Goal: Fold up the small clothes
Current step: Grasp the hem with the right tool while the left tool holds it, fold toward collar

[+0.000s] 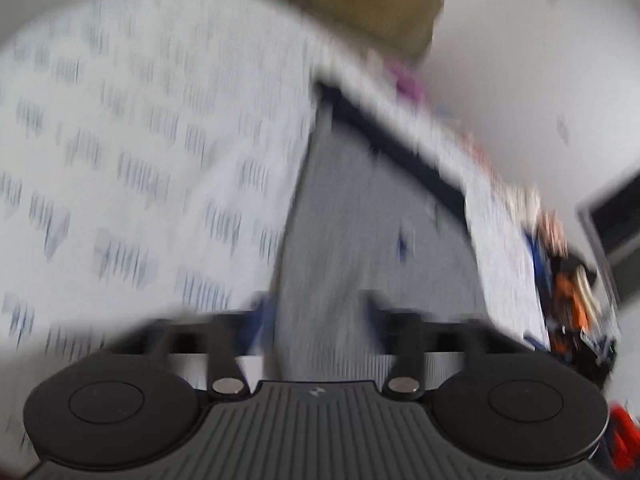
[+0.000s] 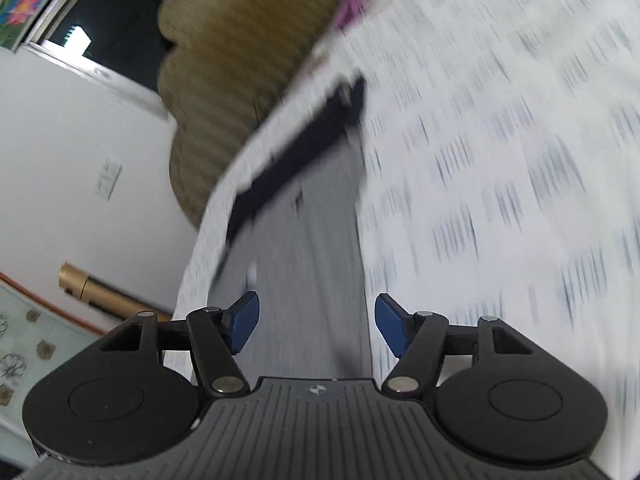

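One grey garment [image 2: 308,248] with a navy band [image 2: 296,148] lies on the patterned sheet [image 2: 500,168], ahead of and between both sets of jaws. The right gripper [image 2: 317,326] gapes wide, holding nothing. The left gripper [image 1: 320,320] also looks open, though blurred; only its view shows clutter [image 1: 568,280] far right.

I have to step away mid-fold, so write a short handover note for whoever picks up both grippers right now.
Right gripper: open, holding nothing, blue pads apart above the grey garment with a dark navy band.
Left gripper: blurred; it seems open over the same grey garment, but I cannot confirm this.
The garment lies flat on the white sheet with a blue dash pattern, navy band at the far end.
Done: garment spread out; no fold visible.
Left: grasp the near edge and fold.
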